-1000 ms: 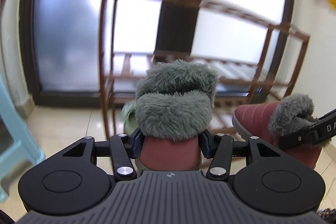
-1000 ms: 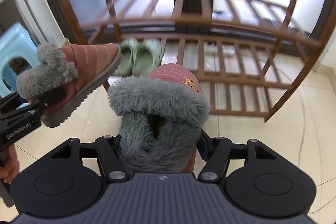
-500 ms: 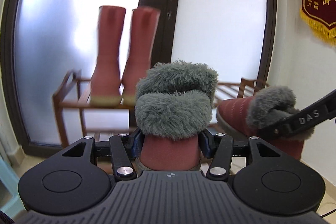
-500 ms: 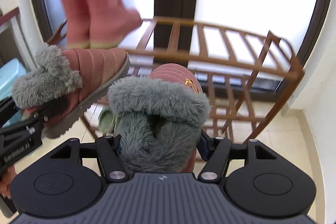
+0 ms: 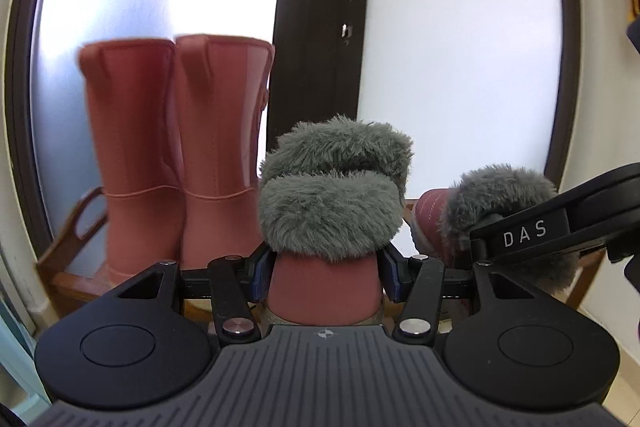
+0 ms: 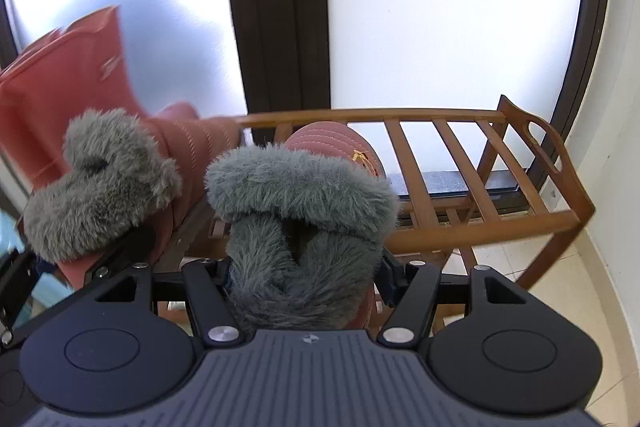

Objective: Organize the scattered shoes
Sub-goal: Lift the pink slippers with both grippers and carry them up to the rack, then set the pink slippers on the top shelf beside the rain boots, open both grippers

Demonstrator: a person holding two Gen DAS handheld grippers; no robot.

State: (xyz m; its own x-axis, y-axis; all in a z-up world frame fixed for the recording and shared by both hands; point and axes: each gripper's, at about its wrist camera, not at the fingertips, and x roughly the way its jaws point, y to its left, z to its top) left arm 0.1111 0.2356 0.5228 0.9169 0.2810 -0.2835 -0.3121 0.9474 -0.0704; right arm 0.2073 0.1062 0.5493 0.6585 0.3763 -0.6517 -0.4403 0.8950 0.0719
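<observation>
Slippers of quilted red fabric with grey fur cuffs fill both sets of tongs: the left tongs [image 5: 326, 273] clamp the heel of one red fur-cuffed slipper [image 5: 328, 211], and the right tongs [image 6: 306, 283] grip its mate, a second red fur-cuffed slipper [image 6: 304, 211], toe pointing away toward the slatted brown wooden shoe rack [image 6: 460, 163]. Both slippers hang above the rack's top shelf, side by side. A pair of tall pink rubber boots [image 5: 176, 155] stands upright on that shelf, just left of the left tongs, before frosted glass doors [image 6: 440, 7] with a dark frame.
</observation>
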